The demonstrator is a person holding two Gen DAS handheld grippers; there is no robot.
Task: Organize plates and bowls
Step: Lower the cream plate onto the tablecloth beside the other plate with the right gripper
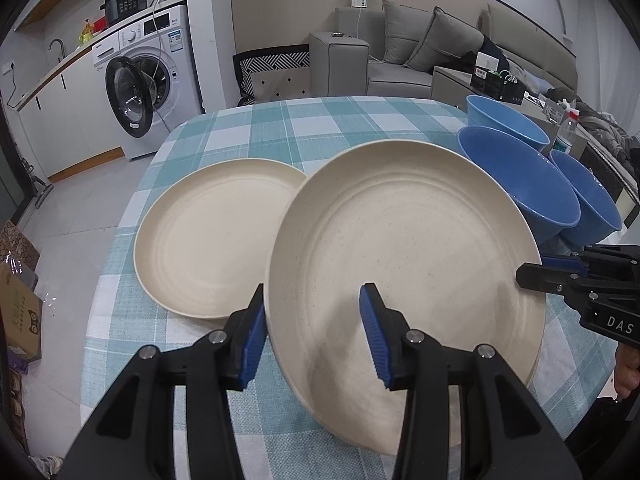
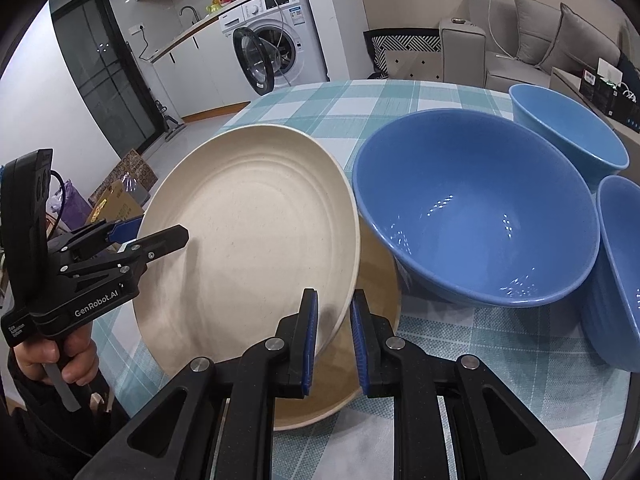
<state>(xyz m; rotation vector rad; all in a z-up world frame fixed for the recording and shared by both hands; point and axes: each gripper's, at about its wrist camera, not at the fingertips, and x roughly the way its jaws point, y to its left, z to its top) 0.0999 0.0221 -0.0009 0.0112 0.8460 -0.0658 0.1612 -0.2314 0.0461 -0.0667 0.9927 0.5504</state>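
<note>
So the main thing here is the tilted plate [image 1: 404,264], a cream speckled one, lifted at an angle off the surface [image 1: 280,128] with its checked teal cloth. The left gripper [image 1: 316,320] straddles its near-left rim, one blue pad outside and one inside the plate; they look set on the rim, holding it. The right gripper [image 2: 334,336] is pinching the same plate on its right edge, pads pressed nearly together with just the thin rim between them. In the right wrist view there's another cream plate [image 2: 376,320] lying flat right under the tilted plate, partly hidden by it.

Left of the tilted plate, a third plate [image 1: 216,240] of the same kind sits flat on the cloth, and the tilted plate's edge overlaps it a bit in the left wrist view.

Right of the tilted plate are three blue bowls: the big bowl [image 2: 476,208] just beside its rim, a second bowl [image 2: 568,128] behind that one, and a third bowl [image 2: 616,276] further right, all upright.

Well beyond the tilted plate, past the far end of the cloth, there's a washing machine [image 2: 276,44] with its door hanging open and a grey sofa [image 1: 420,48].
</note>
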